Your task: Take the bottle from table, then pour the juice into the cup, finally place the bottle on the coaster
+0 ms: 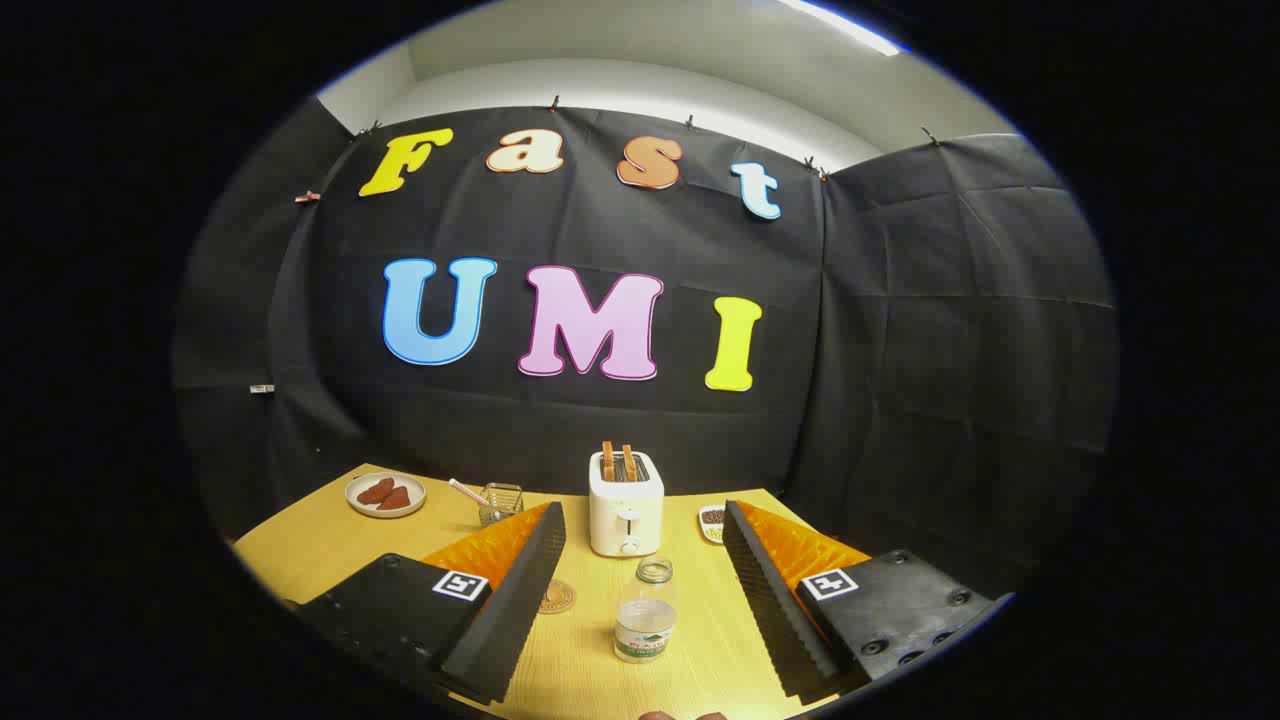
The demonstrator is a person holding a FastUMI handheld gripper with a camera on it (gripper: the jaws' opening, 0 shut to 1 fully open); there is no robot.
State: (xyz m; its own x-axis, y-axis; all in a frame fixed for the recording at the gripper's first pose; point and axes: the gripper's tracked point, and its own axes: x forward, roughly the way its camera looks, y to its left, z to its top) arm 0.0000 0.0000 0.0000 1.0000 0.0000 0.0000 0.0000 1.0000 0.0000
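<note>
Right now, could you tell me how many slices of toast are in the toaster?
2: both slices of toast stand side by side in the white toaster, beyond the open gripper and bottle.

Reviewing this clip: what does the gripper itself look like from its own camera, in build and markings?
The gripper has two broad wedge-shaped fingers whose inner faces are ridged like saw teeth. Each finger sits on a dark, flat mount carrying a square black-and-white fiducial tag; the mount beside the other tag shows round screw heads. The fingers stand open. No cables are visible.
</note>
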